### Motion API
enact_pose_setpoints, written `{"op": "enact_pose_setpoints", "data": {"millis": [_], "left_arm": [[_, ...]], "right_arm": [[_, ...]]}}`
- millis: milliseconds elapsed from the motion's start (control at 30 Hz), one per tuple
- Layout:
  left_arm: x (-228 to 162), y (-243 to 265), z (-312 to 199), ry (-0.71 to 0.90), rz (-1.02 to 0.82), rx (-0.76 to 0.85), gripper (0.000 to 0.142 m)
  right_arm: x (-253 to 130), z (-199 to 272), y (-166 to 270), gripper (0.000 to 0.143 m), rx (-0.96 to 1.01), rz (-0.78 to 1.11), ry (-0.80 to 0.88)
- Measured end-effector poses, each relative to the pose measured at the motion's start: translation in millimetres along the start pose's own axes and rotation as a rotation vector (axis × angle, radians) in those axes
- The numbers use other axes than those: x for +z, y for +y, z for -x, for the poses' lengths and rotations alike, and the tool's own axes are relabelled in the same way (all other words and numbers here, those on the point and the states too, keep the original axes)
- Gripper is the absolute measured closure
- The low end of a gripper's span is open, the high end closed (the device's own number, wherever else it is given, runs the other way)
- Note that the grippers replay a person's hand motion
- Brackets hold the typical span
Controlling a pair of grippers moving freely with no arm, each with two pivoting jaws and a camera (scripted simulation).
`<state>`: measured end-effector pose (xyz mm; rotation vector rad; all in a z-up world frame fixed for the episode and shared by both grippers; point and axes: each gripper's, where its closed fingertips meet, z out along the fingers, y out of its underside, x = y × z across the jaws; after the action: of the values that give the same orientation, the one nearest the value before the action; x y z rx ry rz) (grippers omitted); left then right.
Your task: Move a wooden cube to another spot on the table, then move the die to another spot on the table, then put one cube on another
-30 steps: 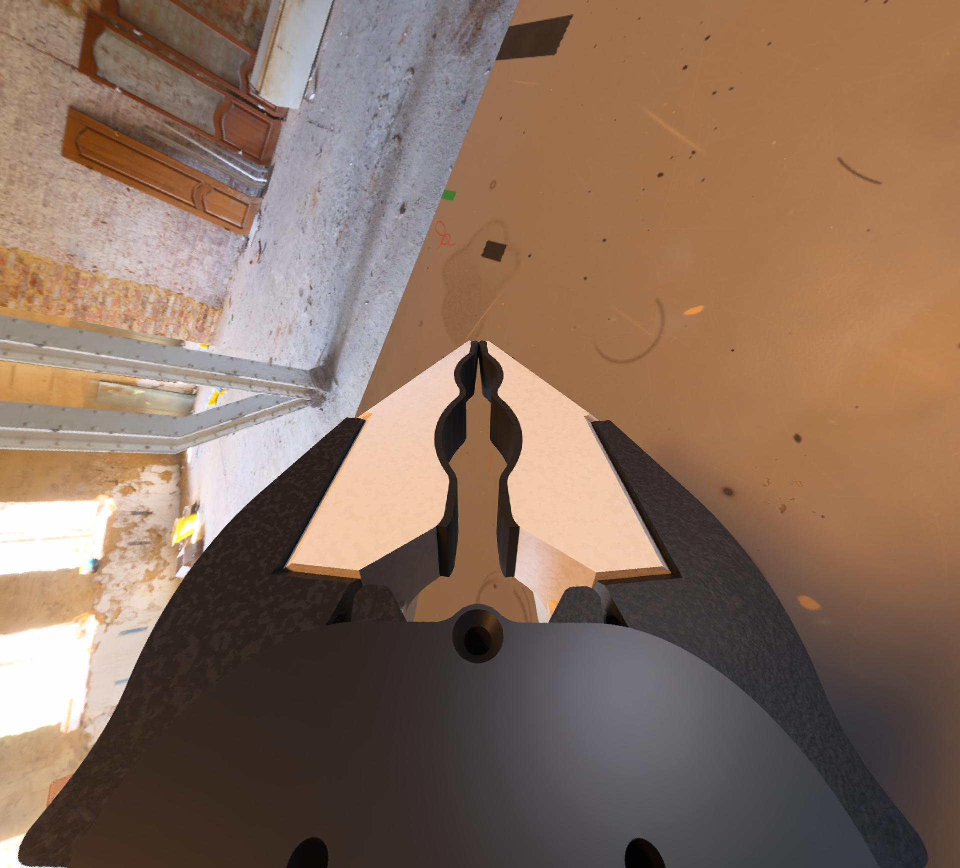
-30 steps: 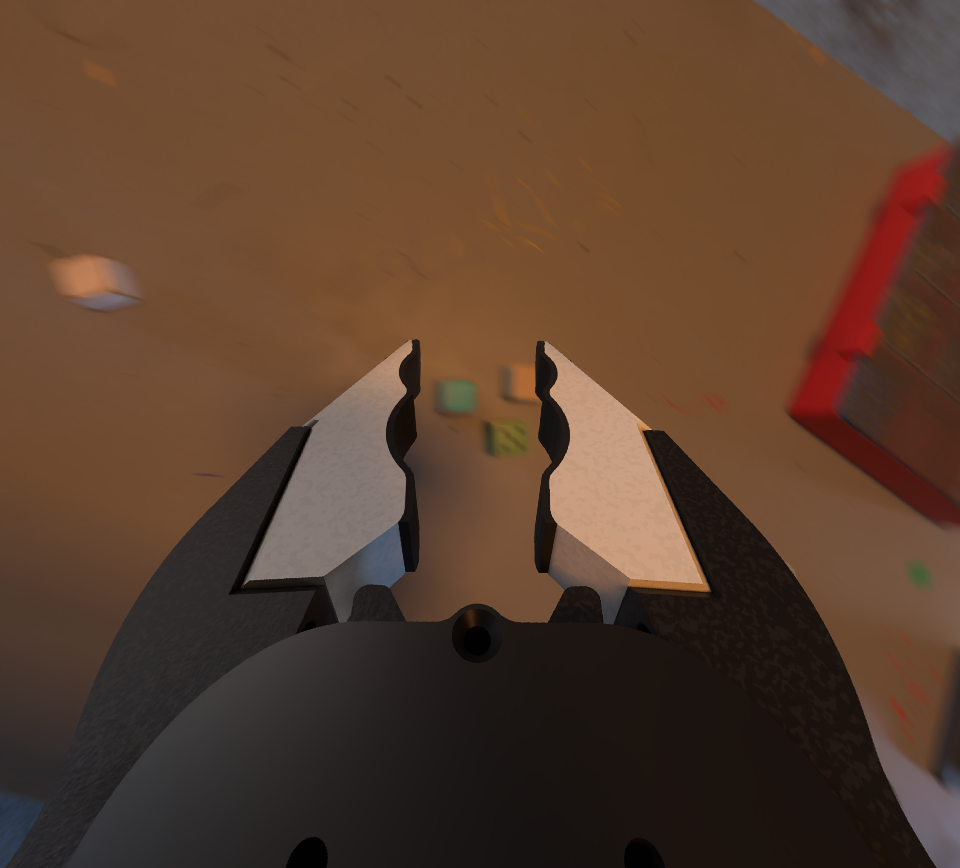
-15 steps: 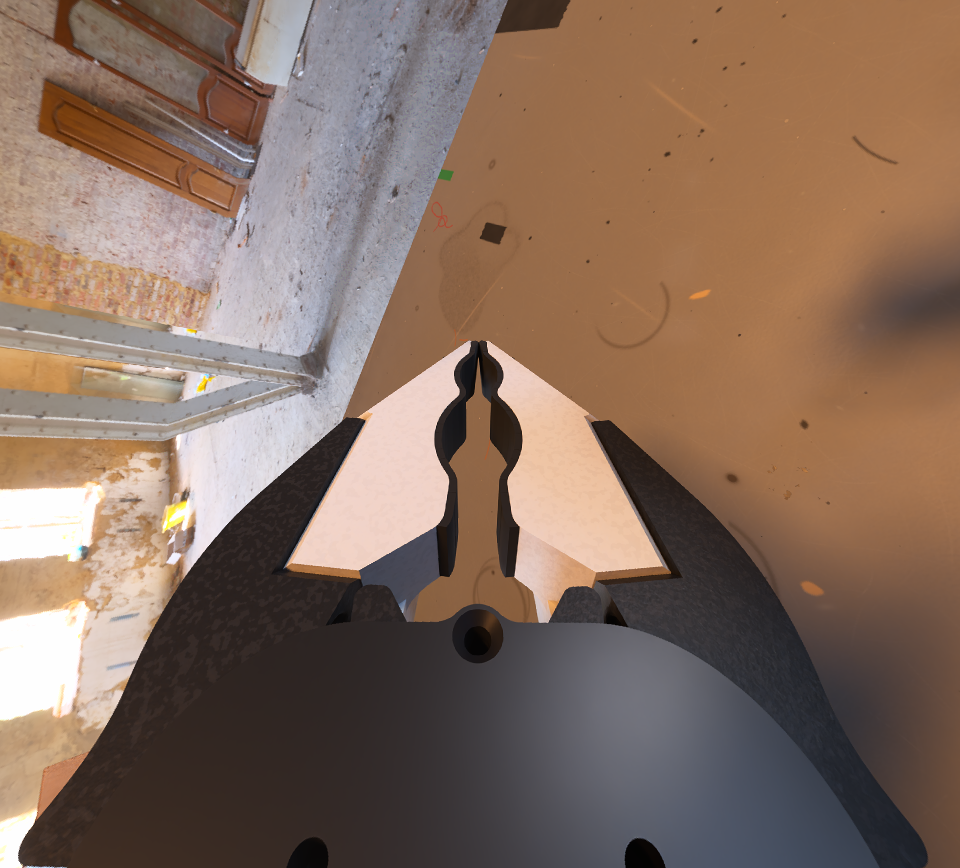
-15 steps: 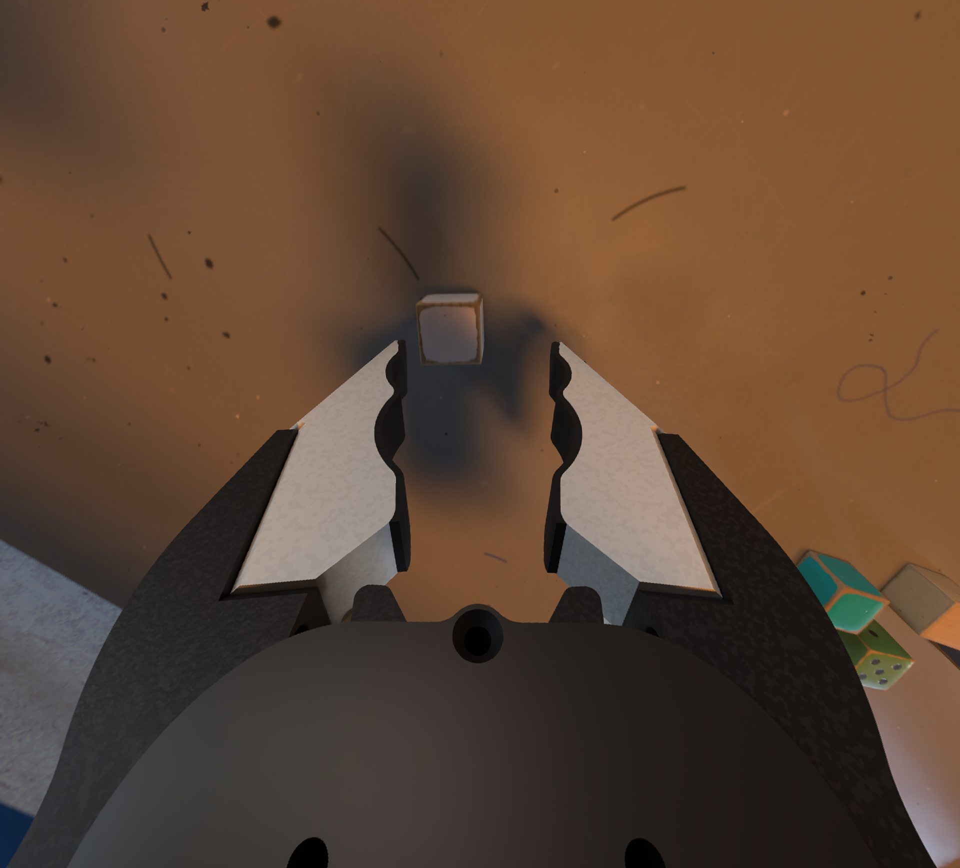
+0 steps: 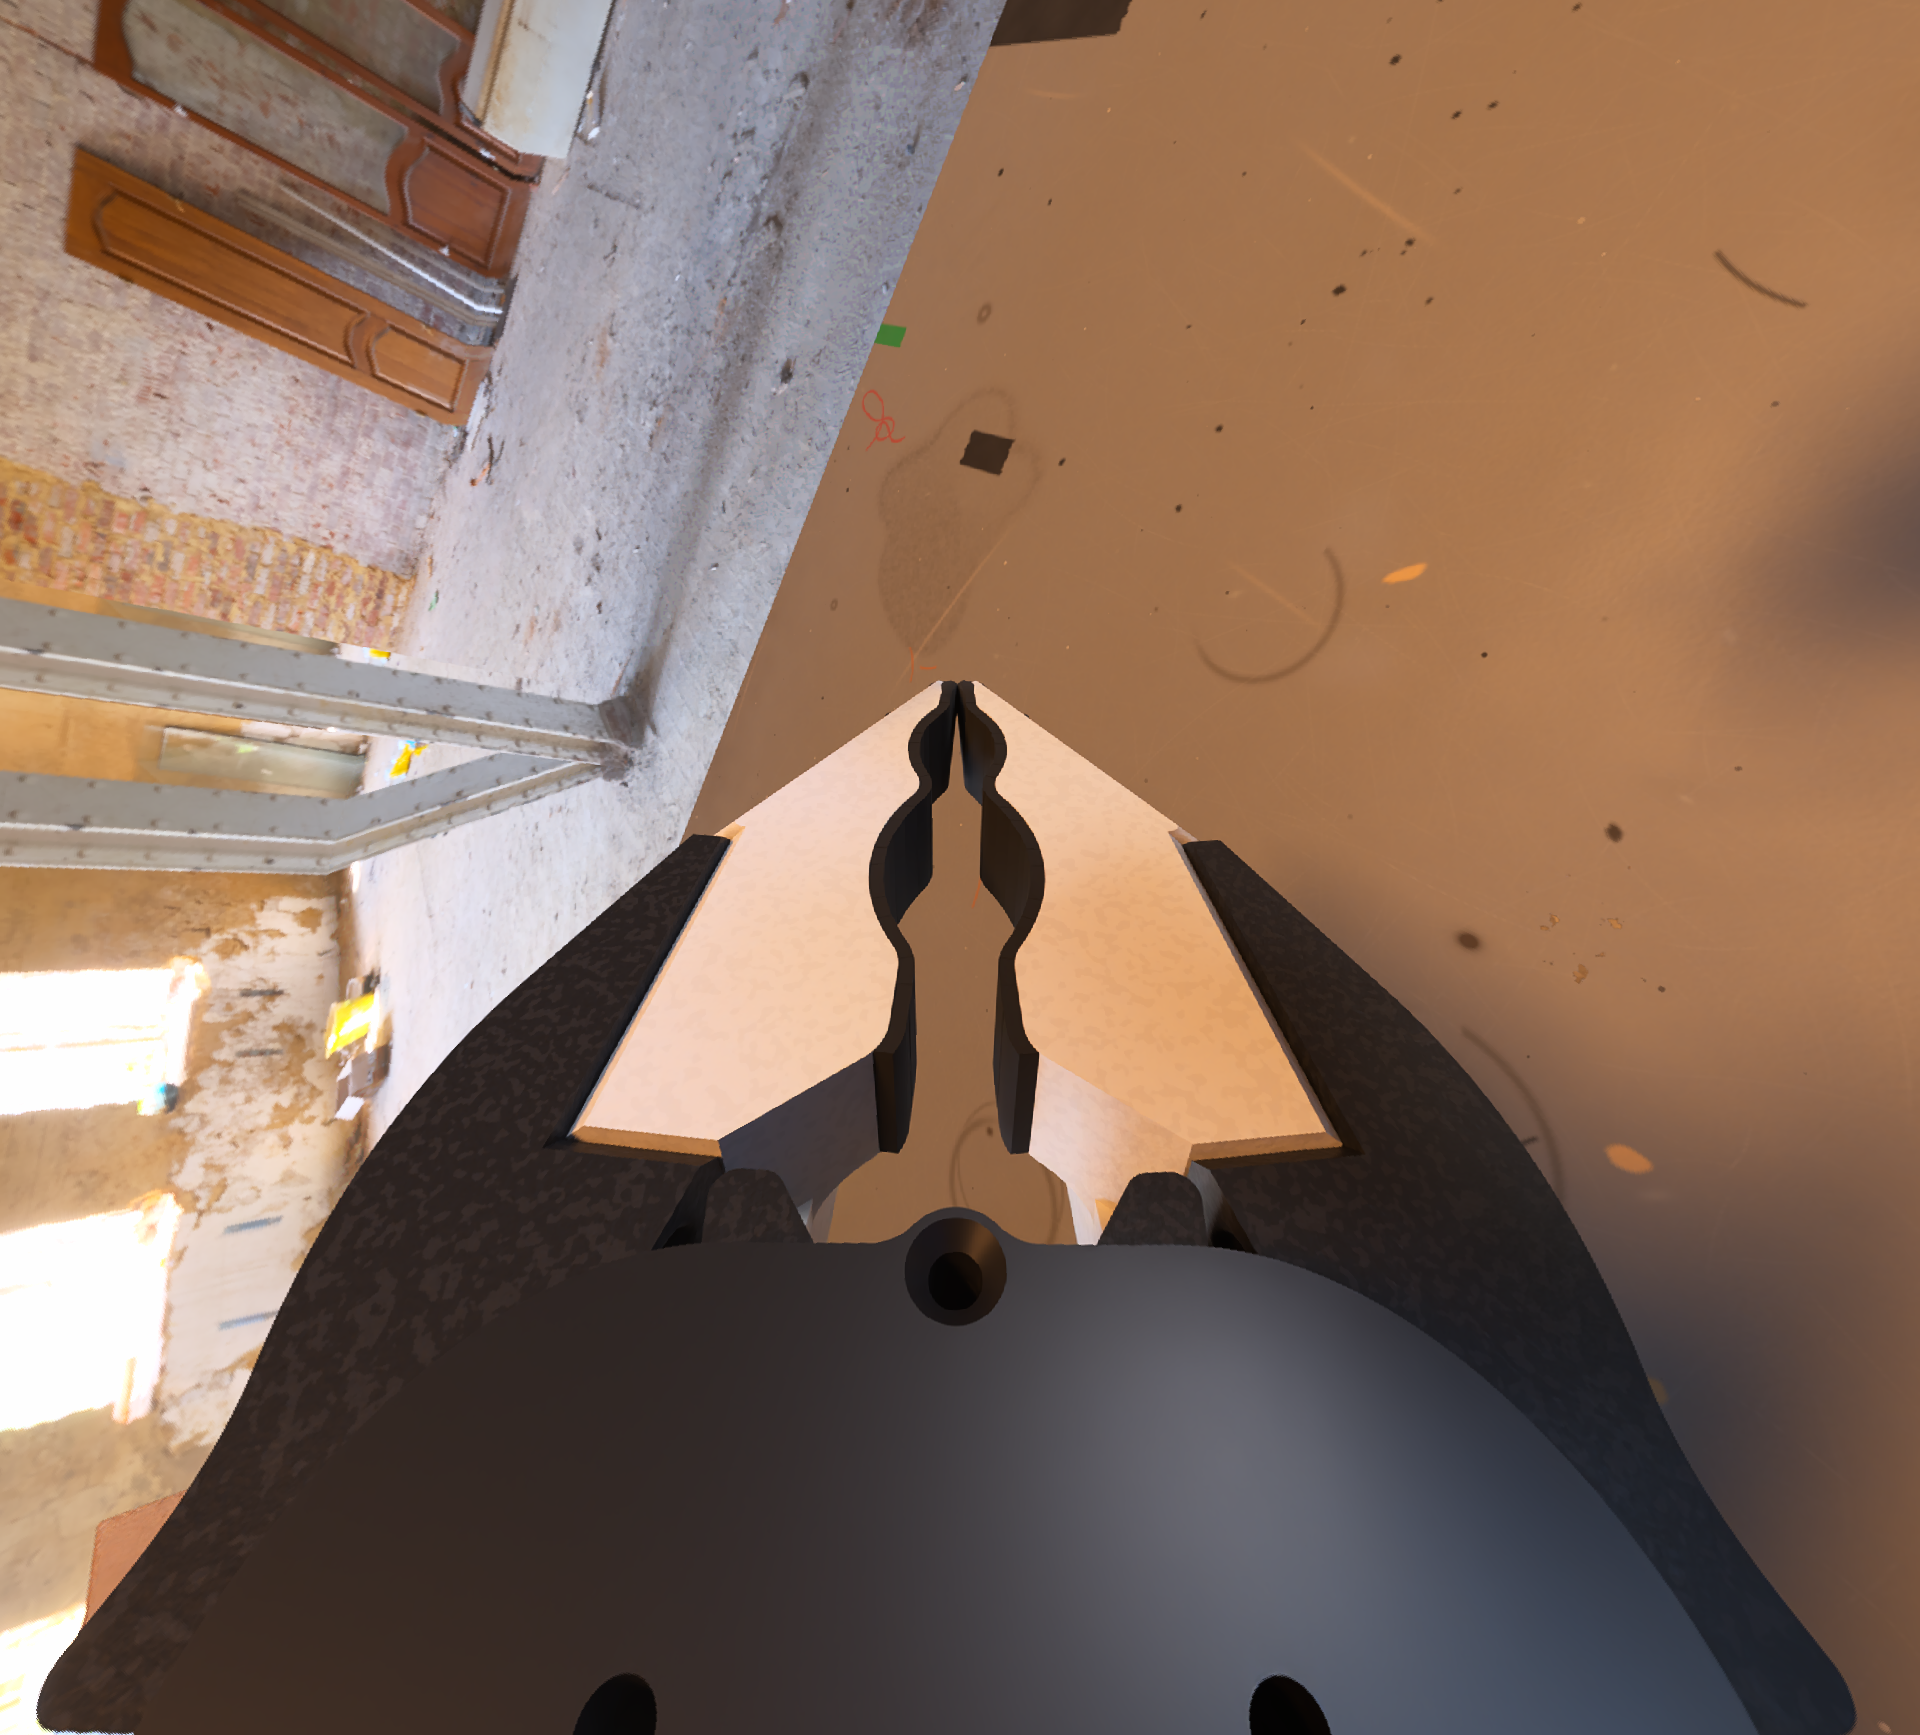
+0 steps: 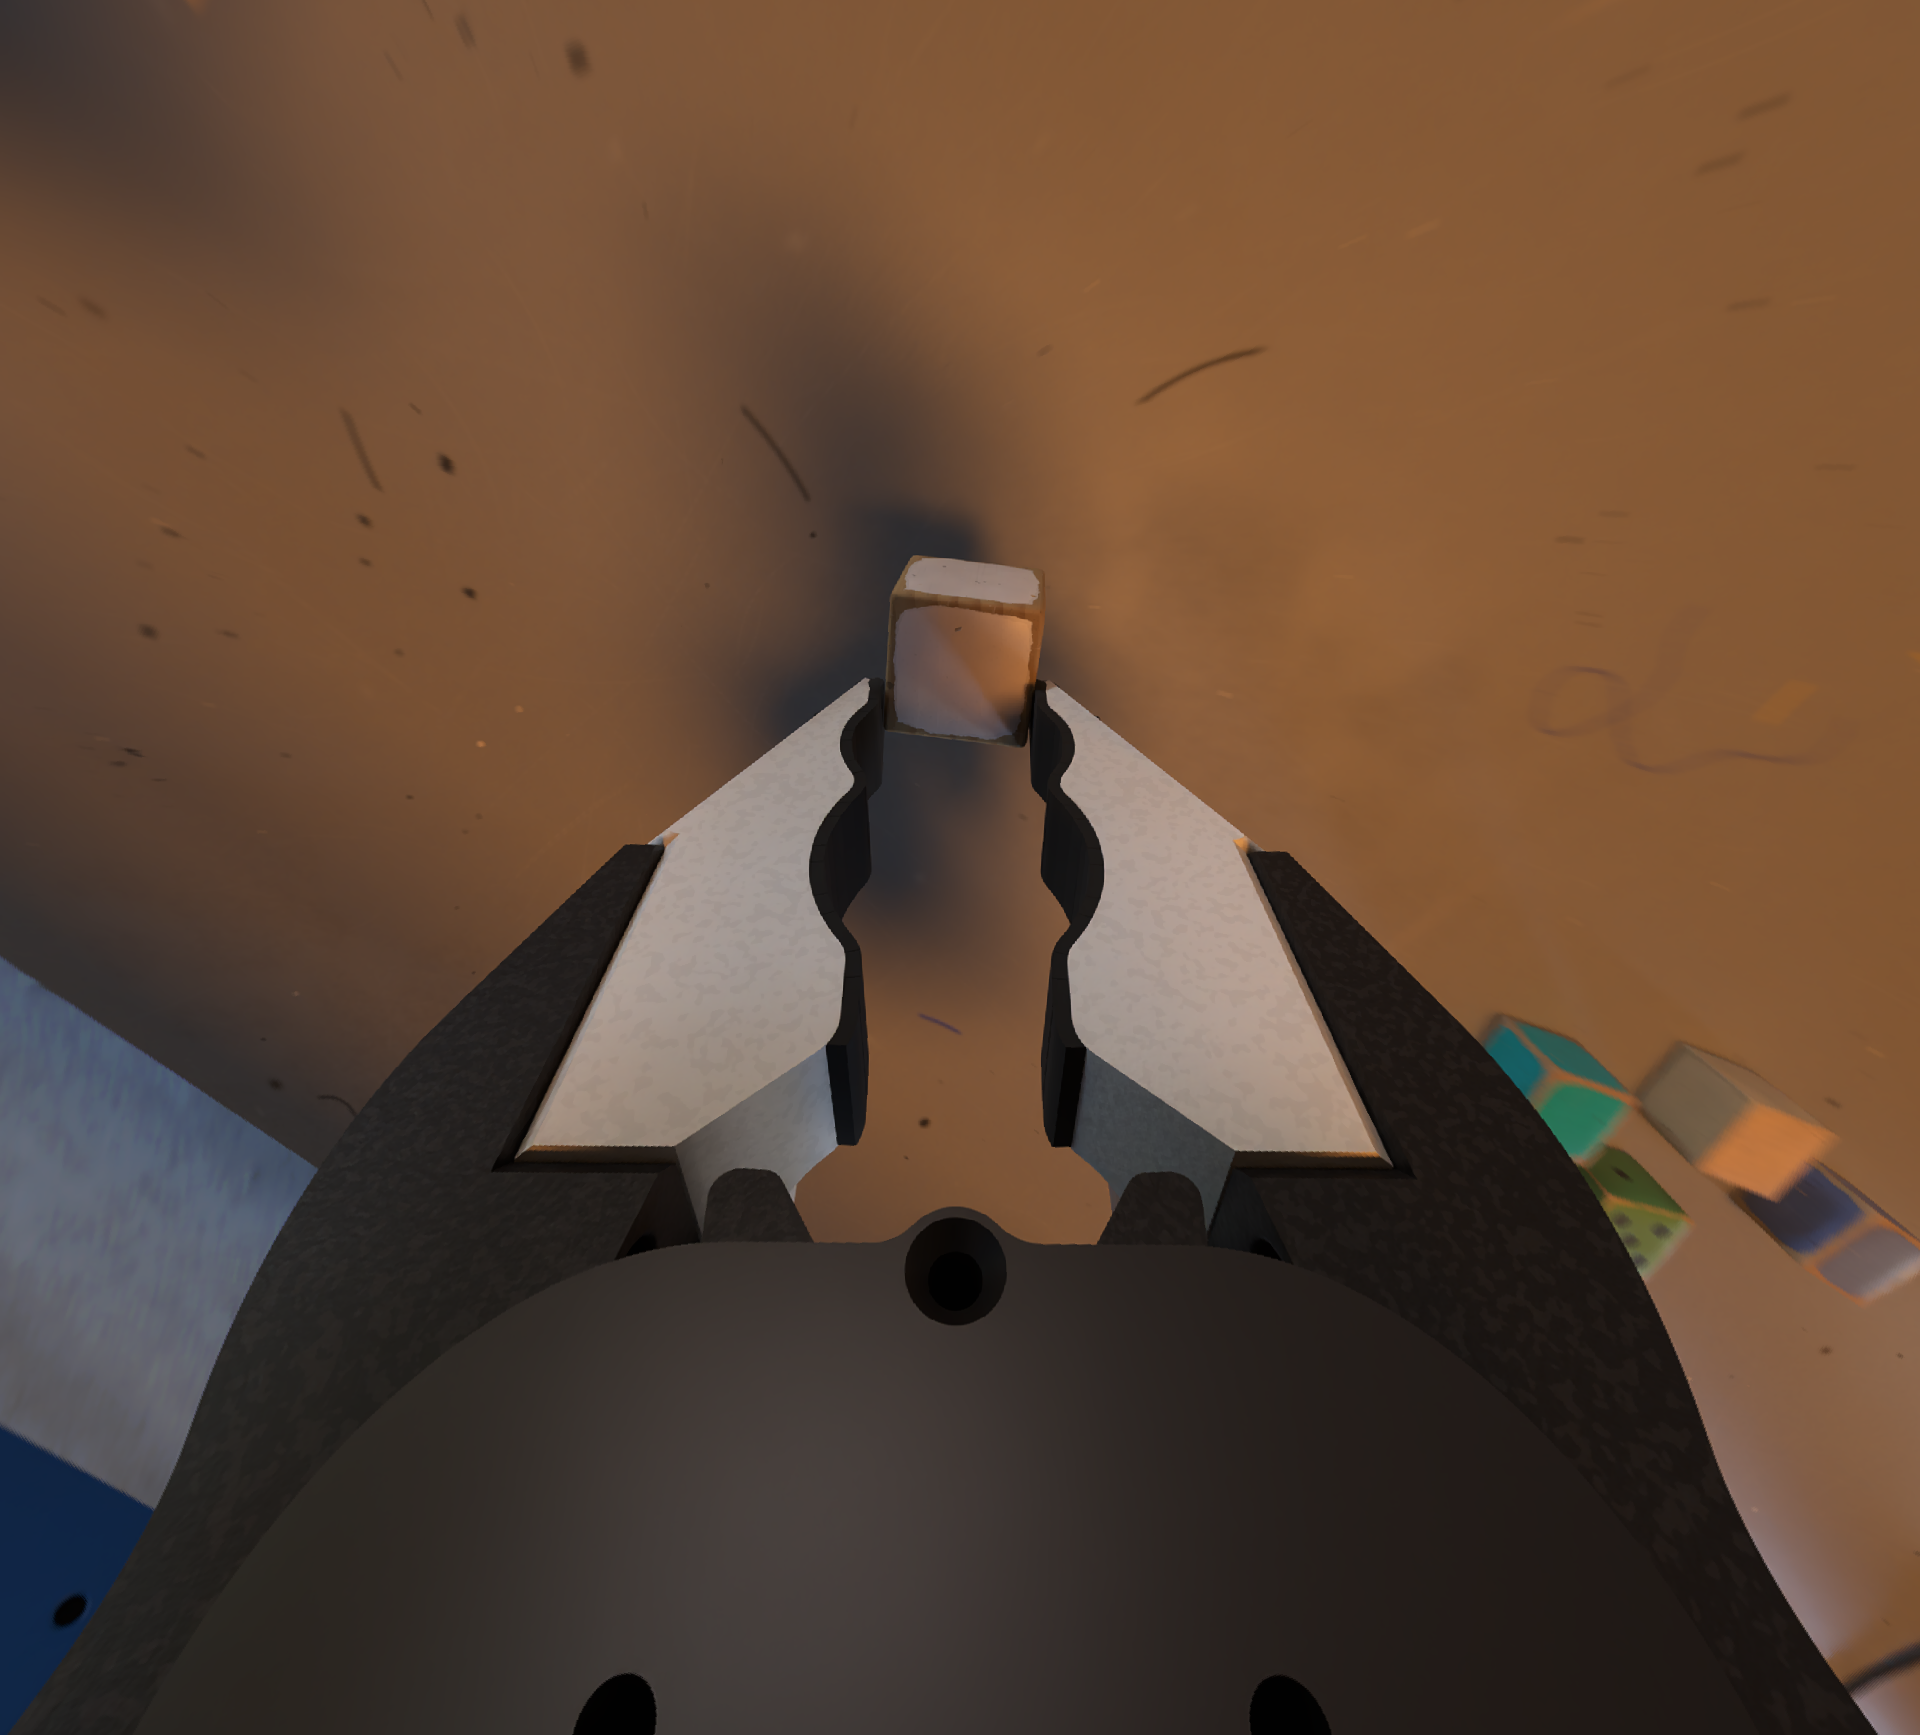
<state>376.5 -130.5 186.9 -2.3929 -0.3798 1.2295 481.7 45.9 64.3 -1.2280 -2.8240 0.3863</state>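
Wooden cube, pale-faced with tan worn edges (image 6: 964, 655), sits at the centre of the right wrist view, pinched between the tips of the right gripper (image 6: 957, 711); both white fingers (image 6: 727, 937) touch its sides, so the jaws are closed on it. A dark soft shadow lies on the brown scuffed table (image 6: 1351, 231) just behind and below the cube (whether the cube is touching the tabletop or raised off it cannot be told). At the lower right of the frame a small cluster lies close together: a teal cube (image 6: 1558, 1098), a green die with dark pips (image 6: 1636, 1223) just below it, a grey and orange cube (image 6: 1730, 1119) to its right, and a blue cube (image 6: 1834, 1233) at the edge. A blue panel (image 6: 94, 1270) fills the lower left corner.

In the left wrist view the left gripper (image 5: 956, 698) hangs over the same brown table (image 5: 1455, 438) near its edge, its jaws closed with the tips meeting and nothing between them. A small black square (image 5: 986, 452) lies on the table in the upper middle of the frame. Left of the table edge run a grey concrete floor (image 5: 644, 335) and wooden door panels (image 5: 270, 283) leaning on a brick wall.
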Motion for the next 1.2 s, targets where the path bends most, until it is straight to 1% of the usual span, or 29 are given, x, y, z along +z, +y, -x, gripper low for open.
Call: {"op": "enact_pose_setpoints", "data": {"millis": [100,167,200,233,267,333,400,500,567,733,833,867,900,967,1033,1067,1133,1200], "left_arm": [[-2.0,0.2,2.3,-0.004,-0.004,-0.006,0.142],[-2.9,0.0,3.1,-0.006,-0.006,-0.009,0.142],[-3.0,-0.2,3.0,-0.006,-0.007,-0.009,0.142],[-3.0,-0.3,2.6,-0.005,-0.007,-0.008,0.142],[-2.8,-0.4,1.9,-0.004,-0.006,-0.006,0.142],[-2.1,-0.5,0.3,-0.001,-0.001,0.001,0.142],[-1.4,-0.8,-1.3,0.001,0.002,0.005,0.142],[0.2,-1.1,-4.0,0.006,0.007,0.013,0.142],[1.7,-0.7,-5.8,0.008,0.015,0.021,0.142],[3.7,-0.9,-8.9,0.015,0.022,0.032,0.142],[3.6,-0.3,-9.1,0.016,0.026,0.034,0.142],[3.2,0.0,-8.7,0.015,0.028,0.035,0.142],[2.7,0.4,-7.9,0.013,0.028,0.034,0.142],[1.3,0.7,-5.8,0.011,0.024,0.028,0.142],[-0.3,1.2,-2.7,0.008,0.018,0.018,0.142],[-1.0,1.7,-1.1,0.006,0.016,0.012,0.142],[-1.9,3.0,1.6,0.002,0.016,0.004,0.142],[-2.0,4.2,2.9,-0.001,0.018,0.001,0.142]], "right_arm": [[-70.5,-28.5,-4.2,0.115,0.057,-0.269,0.038],[-112.1,-59.2,9.8,0.115,0.126,-0.42,0.107],[-123.5,-76.0,23.5,0.115,0.169,-0.446,0.136],[-128.0,-93.4,40.3,0.115,0.217,-0.434,0.16],[-127.0,-111.6,59.1,0.115,0.269,-0.395,0.185],[-112.2,-142.0,94.7,0.115,0.349,-0.273,0.217],[-87.4,-158.0,120.7,0.115,0.39,-0.143,0.176],[-53.0,-163.8,133.7,0.115,0.387,-0.048,0.066],[-36.8,-165.1,135.0,0.115,0.367,-0.007,0.037],[-15.7,-163.1,132.3,0.115,0.323,0.049,0.009],[-15.0,-165.5,132.1,0.115,0.327,0.054,0.023],[-18.2,-166.0,131.5,0.108,0.334,0.045,0.027],[-24.1,-166.4,130.9,0.104,0.339,0.034,0.038],[-45.9,-168.0,127.3,0.103,0.348,-0.003,0.106],[-79.2,-165.8,110.6,0.103,0.328,-0.107,0.216],[-99.6,-161.4,94.3,0.104,0.291,-0.2,0.276],[-138.1,-140.2,49.7,0.104,0.164,-0.45,0.357],[-159.2,-96.4,1.4,0.103,-0.017,-0.71,0.297]]}}
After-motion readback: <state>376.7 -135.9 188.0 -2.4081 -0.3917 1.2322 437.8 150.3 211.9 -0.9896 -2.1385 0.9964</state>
